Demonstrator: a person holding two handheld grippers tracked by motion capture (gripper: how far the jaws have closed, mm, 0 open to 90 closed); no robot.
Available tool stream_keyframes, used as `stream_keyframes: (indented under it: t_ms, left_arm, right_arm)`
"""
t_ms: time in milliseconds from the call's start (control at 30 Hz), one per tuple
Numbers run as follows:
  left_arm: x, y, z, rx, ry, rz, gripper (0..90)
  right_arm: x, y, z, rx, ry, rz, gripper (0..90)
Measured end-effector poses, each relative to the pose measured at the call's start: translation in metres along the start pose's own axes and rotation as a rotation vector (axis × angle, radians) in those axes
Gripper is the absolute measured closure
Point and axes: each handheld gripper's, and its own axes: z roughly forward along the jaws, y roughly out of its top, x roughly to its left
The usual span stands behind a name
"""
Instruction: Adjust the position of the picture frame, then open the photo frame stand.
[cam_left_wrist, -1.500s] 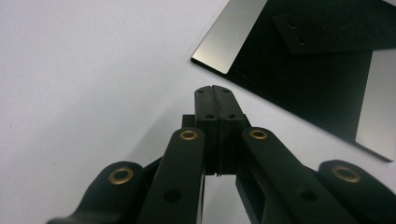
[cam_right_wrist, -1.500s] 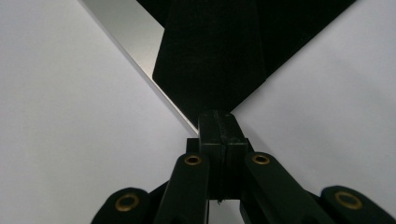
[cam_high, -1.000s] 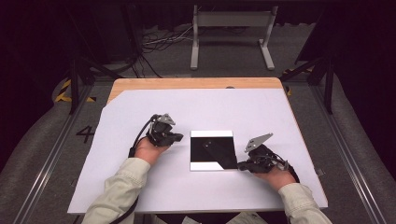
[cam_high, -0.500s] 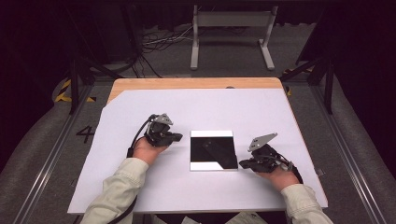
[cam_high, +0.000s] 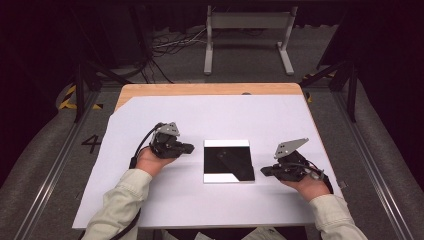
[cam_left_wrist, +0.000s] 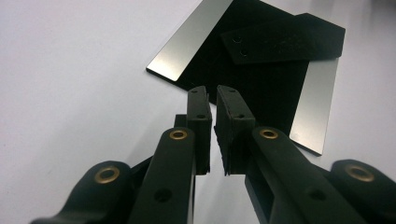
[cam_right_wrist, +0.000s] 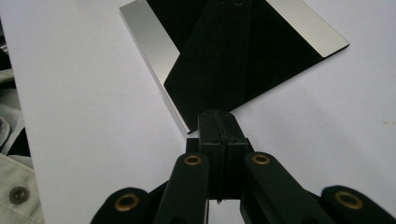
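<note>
There is one plate (cam_high: 228, 161), square and flat, dark and shiny like a mirror, with a pale band on its far edge and a pale corner at its near left. It lies flat on the white sheet (cam_high: 210, 115) that covers the one desk (cam_high: 150, 90), about in the middle of the sheet. There are two tools, one in each hand.

The left tool (cam_high: 188, 148) is just left of the plate, near its far left corner, and points to it. Its jaws have just been opening: a narrow slit stands between the two pads and nothing is in it. They hold nothing and are apart from the plate.

The right tool (cam_high: 264, 171) is just right of the plate, near its near right corner, and also points to it. Its jaws are pressed fully together and they grip nothing.

The high view gives both hands, both pale sleeves and the whole sheet around the plate. It does not give the slit between the jaws. The left tool view (cam_left_wrist: 214, 126) gives this slit clearly, and it also shows the plate (cam_left_wrist: 261, 79) with pale bands on two sides and a dark shape reflected in it. The right tool view (cam_right_wrist: 223, 135) shows the two pads touching along one line, the plate edge (cam_right_wrist: 154, 74) just beyond their tips, and at the left a bit of sleeve with one button (cam_right_wrist: 18, 195).
</note>
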Motion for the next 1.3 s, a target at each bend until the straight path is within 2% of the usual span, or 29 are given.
stream_keyframes:
  t_ms: [67,367,467,767,1300]
  left_arm:
    - [0.001,0.000,-0.001,0.003,-0.004,0.004,82.4]
    - [0.004,-0.004,-0.006,-0.017,-0.002,-0.026,78.4]
    - [0.006,-0.005,-0.006,-0.021,-0.009,-0.033,73.8]
    - [0.010,-0.008,-0.010,-0.042,-0.009,-0.067,67.3]
    - [0.012,-0.009,-0.012,-0.052,-0.005,-0.078,64.3]
  right_arm:
    - [-0.001,0.002,-0.003,0.002,0.005,-0.014,89.9]
    - [-0.002,0.007,-0.011,0.010,0.027,-0.040,86.5]
    - [-0.002,0.008,-0.012,0.014,0.037,-0.042,84.8]
    - [0.001,0.011,-0.008,0.046,0.078,-0.040,80.6]
    - [0.006,0.011,0.006,0.107,0.109,-0.032,78.4]
